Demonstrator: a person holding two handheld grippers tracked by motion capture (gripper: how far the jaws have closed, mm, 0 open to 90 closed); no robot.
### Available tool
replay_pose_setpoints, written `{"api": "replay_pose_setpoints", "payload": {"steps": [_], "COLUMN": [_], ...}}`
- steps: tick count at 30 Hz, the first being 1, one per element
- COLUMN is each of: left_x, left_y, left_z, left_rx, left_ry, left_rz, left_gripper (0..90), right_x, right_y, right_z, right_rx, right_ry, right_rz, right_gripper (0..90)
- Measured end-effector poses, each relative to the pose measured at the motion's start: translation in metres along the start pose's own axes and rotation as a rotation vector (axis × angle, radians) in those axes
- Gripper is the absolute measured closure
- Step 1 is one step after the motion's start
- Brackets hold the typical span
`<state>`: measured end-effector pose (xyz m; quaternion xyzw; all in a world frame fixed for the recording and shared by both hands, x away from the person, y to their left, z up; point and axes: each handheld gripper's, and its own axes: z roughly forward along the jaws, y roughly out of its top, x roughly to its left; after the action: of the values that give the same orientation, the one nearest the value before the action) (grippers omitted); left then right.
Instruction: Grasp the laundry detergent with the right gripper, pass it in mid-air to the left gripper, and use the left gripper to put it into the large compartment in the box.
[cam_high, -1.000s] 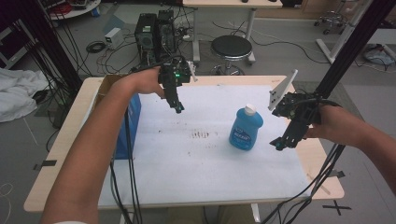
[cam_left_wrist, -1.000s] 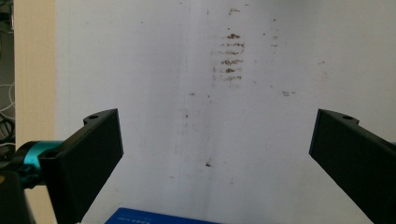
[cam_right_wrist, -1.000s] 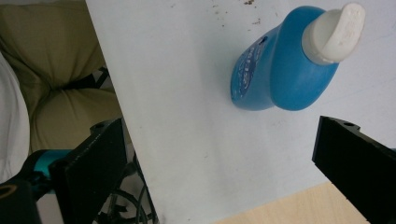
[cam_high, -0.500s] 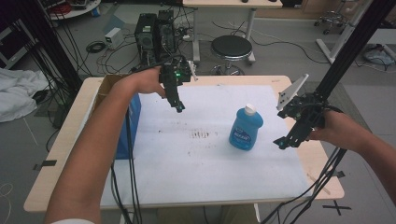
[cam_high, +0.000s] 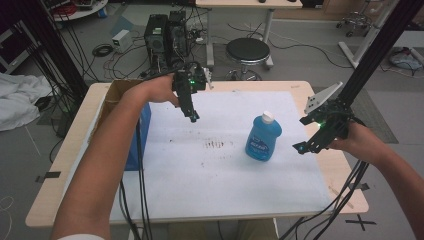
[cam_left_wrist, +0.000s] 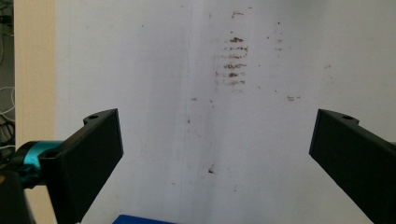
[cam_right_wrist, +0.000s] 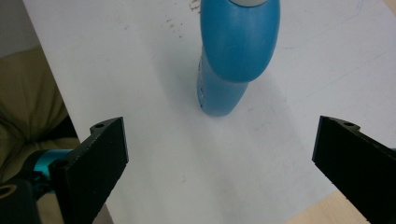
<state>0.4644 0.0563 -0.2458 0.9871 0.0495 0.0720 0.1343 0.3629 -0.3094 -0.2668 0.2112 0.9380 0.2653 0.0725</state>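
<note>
A blue bottle with a white cap stands upright on the white sheet right of centre; in the right gripper view the blue bottle rises ahead of the jaws. My right gripper hangs just to the bottle's right, apart from it, open with nothing between its jaws, as the right gripper view confirms. Held high over the back of the sheet, my left gripper points down, and the left gripper stands wide open above bare, stained sheet.
A blue box and a brown cardboard carton stand at the table's left side. The white sheet has a brown smudge near its middle. Cables trail off the front edge. A stool and computer towers sit beyond the table.
My right gripper has drifted slightly right and away from the bottle, staying open. The left gripper has barely moved.
</note>
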Motion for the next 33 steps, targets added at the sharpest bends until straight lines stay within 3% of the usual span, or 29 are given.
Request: {"api": "replay_pose_setpoints", "payload": {"steps": [6, 11, 14, 33], "left_x": [-0.001, -0.001, -0.001, -0.003], "left_y": [0.002, 0.002, 0.001, 0.003], "left_z": [0.001, 0.002, 0.004, 0.009], "left_rx": [0.002, 0.002, 0.004, 0.010], "left_ry": [0.000, 0.000, -0.005, -0.007], "left_rz": [0.003, 0.003, 0.002, 0.009], "left_gripper": [2.7, 2.7, 2.8, 2.8], "right_x": [-0.006, -0.010, -0.011, -0.018], "right_y": [-0.010, -0.020, -0.027, -0.040], "right_z": [0.009, 0.017, 0.024, 0.053], "right_rx": [-0.050, -0.100, -0.149, -0.219], "right_ry": [0.008, -0.013, -0.014, 0.028], "right_rz": [0.025, 0.043, 0.064, 0.095], "right_gripper": [2.4, 2.4, 2.4, 2.4]}}
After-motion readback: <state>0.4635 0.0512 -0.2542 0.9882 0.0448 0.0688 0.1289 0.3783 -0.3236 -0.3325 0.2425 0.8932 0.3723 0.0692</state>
